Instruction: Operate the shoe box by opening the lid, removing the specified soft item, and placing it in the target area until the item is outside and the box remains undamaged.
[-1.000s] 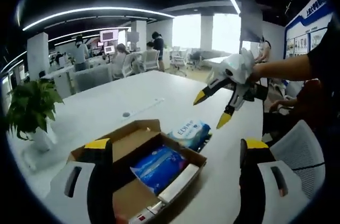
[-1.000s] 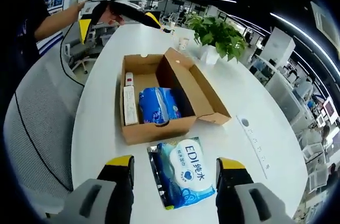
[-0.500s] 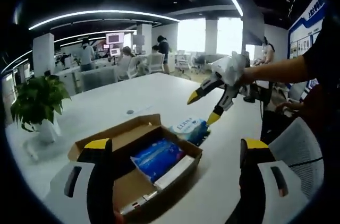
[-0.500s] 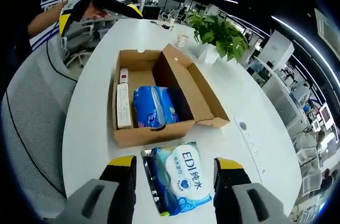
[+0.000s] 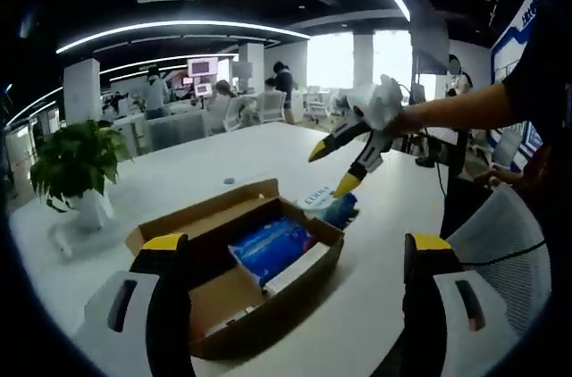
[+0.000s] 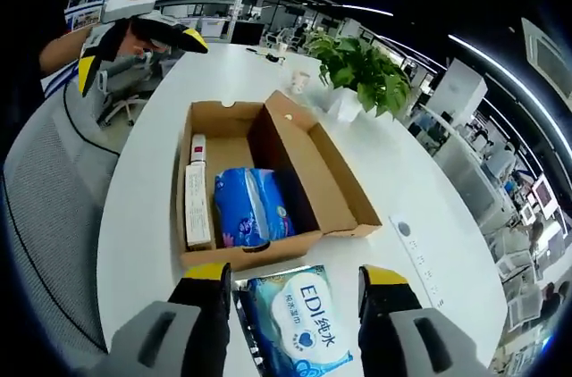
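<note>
An open brown shoe box [image 5: 234,310] [image 6: 253,253] sits on the white table with its lid folded back. Inside lie a soft blue pack [image 5: 273,249] [image 6: 248,208] and a slim white carton [image 6: 195,204]. A white and blue "EDI" wipes pack [image 5: 332,205] [image 6: 299,316] lies on the table just outside the box. My right gripper [image 6: 294,275] [image 5: 332,169] hovers open above that pack, holding nothing. My left gripper [image 5: 297,247] [image 6: 139,55] stands open at the box's other end, holding nothing.
A potted plant [image 5: 76,158] [image 6: 362,64] and a small cup [image 6: 299,82] stand beyond the box. A grey mesh chair [image 6: 45,207] [image 5: 500,243] is at the table edge. A round cable port [image 6: 404,230] is set in the table. People sit at far desks.
Both views have shifted with the hands. In the right gripper view the wipes pack now lies lower, between the jaws. Box and packs have not moved. Both grippers stay open.
</note>
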